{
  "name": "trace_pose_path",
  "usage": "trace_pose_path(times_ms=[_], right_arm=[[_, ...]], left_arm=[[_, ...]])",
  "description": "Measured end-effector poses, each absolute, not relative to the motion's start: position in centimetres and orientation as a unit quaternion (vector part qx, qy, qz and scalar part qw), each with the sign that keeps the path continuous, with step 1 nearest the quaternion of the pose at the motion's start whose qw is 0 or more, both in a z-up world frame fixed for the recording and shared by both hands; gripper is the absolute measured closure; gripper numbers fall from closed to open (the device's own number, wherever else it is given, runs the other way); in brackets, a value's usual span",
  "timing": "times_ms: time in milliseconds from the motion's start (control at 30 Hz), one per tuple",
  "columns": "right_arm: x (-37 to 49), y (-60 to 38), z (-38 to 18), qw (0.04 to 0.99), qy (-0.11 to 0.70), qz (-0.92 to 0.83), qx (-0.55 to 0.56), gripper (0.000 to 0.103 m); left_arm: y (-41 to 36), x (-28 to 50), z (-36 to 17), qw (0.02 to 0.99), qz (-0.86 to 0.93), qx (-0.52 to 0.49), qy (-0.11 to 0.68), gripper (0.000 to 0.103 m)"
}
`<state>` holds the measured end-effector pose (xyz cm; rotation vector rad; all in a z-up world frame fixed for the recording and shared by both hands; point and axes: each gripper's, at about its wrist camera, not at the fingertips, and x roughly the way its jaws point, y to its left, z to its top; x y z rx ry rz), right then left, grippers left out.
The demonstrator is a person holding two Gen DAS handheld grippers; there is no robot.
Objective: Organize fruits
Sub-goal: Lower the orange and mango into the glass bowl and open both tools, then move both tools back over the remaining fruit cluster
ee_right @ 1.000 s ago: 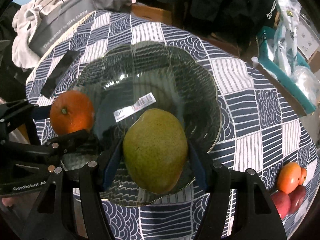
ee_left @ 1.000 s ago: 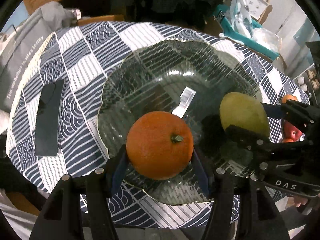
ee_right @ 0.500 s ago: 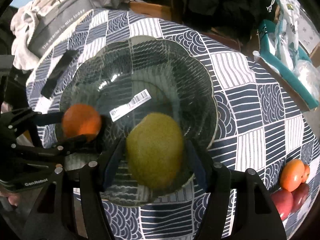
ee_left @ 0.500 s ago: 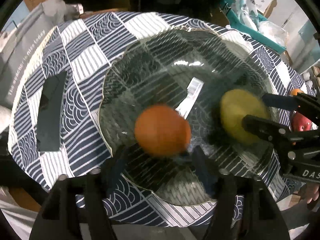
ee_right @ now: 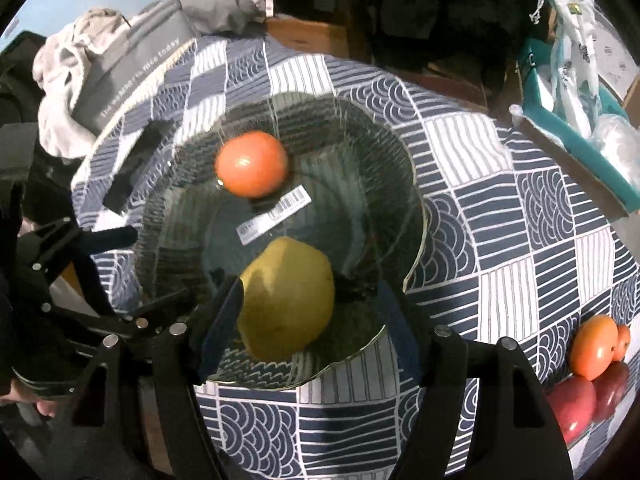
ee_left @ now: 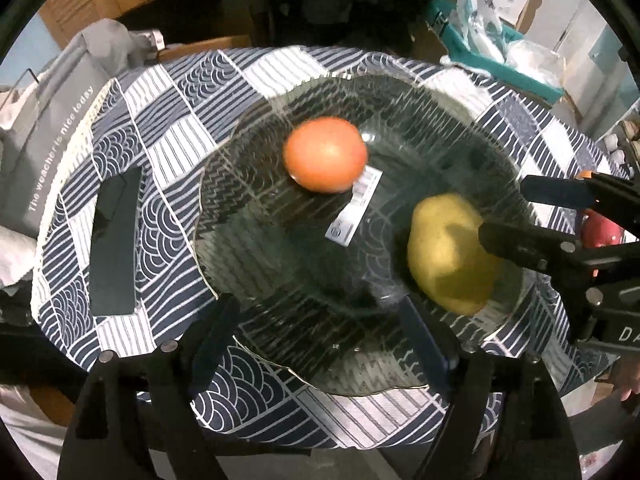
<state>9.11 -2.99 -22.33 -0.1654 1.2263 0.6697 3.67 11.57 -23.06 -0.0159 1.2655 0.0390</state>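
Both fruits have left their claws since the earlier frames: the orange [ee_left: 326, 155] has rolled to the upper middle of the glass bowl [ee_left: 256, 280], and the mango [ee_right: 286, 300] has dropped onto the bowl's near side.

In the left wrist view, the left claw [ee_left: 320, 340] stands wide open at the bottom of the frame, holding nothing, with the orange straight ahead of it and well apart.

In the right wrist view, the right claw [ee_right: 310, 320] is also spread wide and empty; the mango lies just ahead between its fingers, long axis running roughly away from the camera.

Remaining fruit [ee_right: 592, 348] sits at the lower right of that view on the patterned bench [ee_right: 500, 240], nearer the right claw, which I judge should turn right to reach it.
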Motion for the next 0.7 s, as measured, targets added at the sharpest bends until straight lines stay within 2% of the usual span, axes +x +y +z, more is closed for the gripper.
trace_pose_path(times_ms=[467,700], right_arm=[[8.5,-7.6,-16.6,0.817,0.510,0.259,-0.067,0.032],[7.5,-11.5,-14.5,0.837,0.496,0.223,-0.060,0.027]], left_arm=[[8.1,3.7,-18.9,0.830,-0.022,-0.007,0.557,0.019],[5.3,3.6,-17.0,0.838,-0.054,-0.009,0.543,0.019]])
